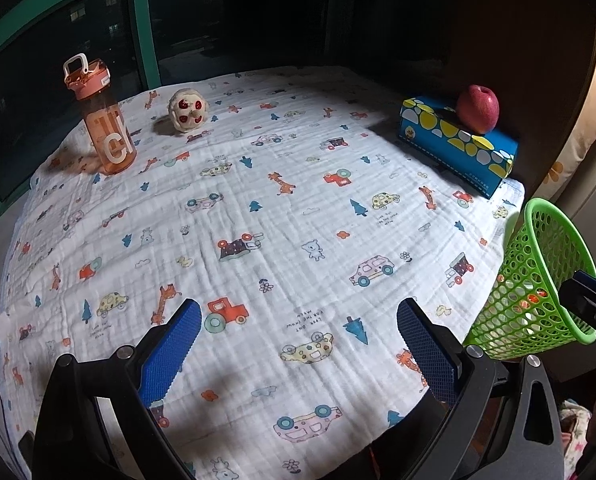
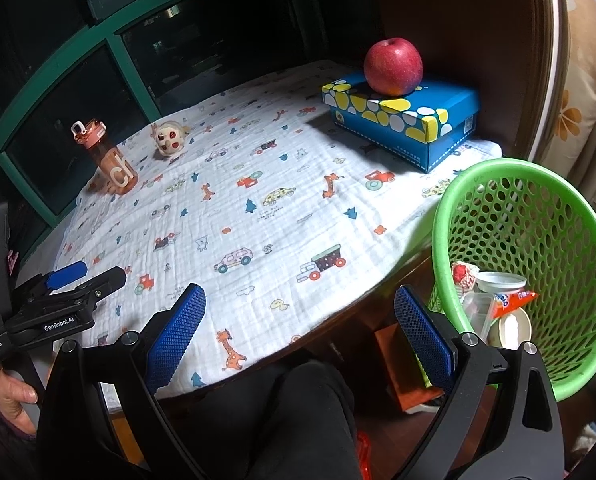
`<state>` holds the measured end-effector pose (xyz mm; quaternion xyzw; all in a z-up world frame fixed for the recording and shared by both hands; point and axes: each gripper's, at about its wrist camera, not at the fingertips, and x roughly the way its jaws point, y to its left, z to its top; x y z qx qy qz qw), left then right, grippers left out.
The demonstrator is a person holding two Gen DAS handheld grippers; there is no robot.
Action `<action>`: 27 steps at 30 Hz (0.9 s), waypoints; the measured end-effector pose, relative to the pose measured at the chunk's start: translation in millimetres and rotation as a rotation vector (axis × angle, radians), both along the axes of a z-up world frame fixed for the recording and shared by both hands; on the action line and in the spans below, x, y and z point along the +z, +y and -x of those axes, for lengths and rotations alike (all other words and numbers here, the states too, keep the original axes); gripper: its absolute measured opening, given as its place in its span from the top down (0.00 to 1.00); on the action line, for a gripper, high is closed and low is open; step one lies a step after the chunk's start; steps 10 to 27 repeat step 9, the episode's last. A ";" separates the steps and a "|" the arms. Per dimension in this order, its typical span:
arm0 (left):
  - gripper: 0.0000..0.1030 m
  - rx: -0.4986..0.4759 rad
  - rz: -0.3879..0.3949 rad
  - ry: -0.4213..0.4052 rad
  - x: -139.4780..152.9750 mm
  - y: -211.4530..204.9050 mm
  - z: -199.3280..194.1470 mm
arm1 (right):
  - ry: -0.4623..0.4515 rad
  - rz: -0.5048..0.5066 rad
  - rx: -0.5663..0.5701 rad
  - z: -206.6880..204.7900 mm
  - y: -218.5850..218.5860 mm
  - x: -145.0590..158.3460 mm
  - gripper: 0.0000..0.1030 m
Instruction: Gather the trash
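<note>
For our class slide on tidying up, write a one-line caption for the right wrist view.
Open right gripper beside a green basket of trash; apple on blue box.

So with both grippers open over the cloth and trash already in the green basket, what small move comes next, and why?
Probably a pull-back: the left gripper and right gripper are open and empty, the green basket holds wrappers, and no loose trash shows on the tablecloth.
</note>
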<state>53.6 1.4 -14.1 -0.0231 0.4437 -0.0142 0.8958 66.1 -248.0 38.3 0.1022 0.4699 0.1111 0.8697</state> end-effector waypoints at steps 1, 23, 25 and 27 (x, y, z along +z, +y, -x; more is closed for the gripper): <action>0.08 0.002 -0.005 0.000 0.1 0.2 0.1 | 0.000 0.003 0.003 -0.3 1.2 -0.4 0.08; 0.08 0.031 -0.008 -0.003 0.9 10.9 1.6 | -0.001 0.003 0.026 -2.7 8.7 -0.6 0.07; 0.08 0.031 -0.008 -0.003 0.9 10.9 1.6 | -0.001 0.003 0.026 -2.7 8.7 -0.6 0.07; 0.08 0.031 -0.008 -0.003 0.9 10.9 1.6 | -0.001 0.003 0.026 -2.7 8.7 -0.6 0.07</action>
